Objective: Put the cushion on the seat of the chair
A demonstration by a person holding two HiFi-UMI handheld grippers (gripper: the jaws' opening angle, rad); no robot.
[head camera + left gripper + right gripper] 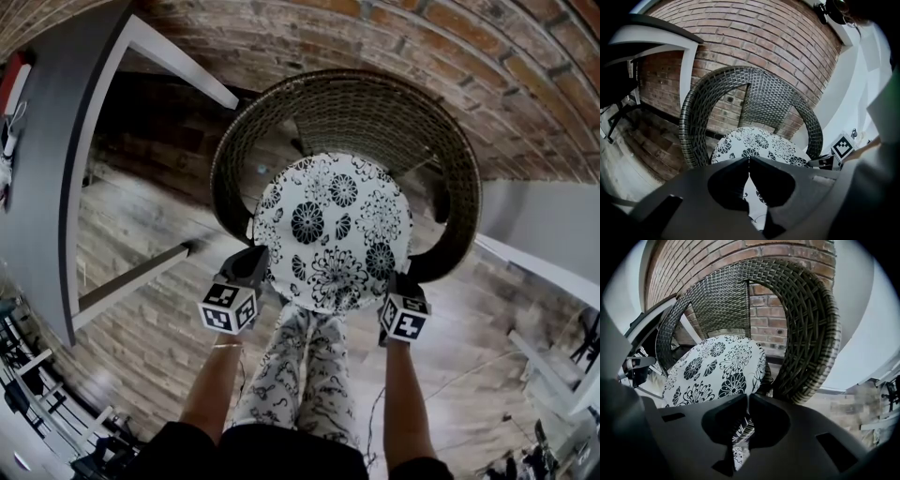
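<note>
A round white cushion [333, 230] with black flowers lies tilted over the seat of a dark wicker tub chair [375, 103]. My left gripper [263, 272] is at its near left rim, and my right gripper [397, 283] at its near right rim. In the left gripper view the jaws [749, 160] meet at the tips with patterned fabric showing in the gap behind them, the cushion [764, 143] and chair back [759, 93] beyond. In the right gripper view the jaws [746, 397] pinch the cushion's [717, 364] striped edge, beside the chair's arm [811, 333].
A brick wall [375, 37] stands right behind the chair. A grey table [47, 169] runs along the left and white furniture [544, 272] along the right. My legs in patterned trousers [300, 375] stand on the wooden floor just before the seat.
</note>
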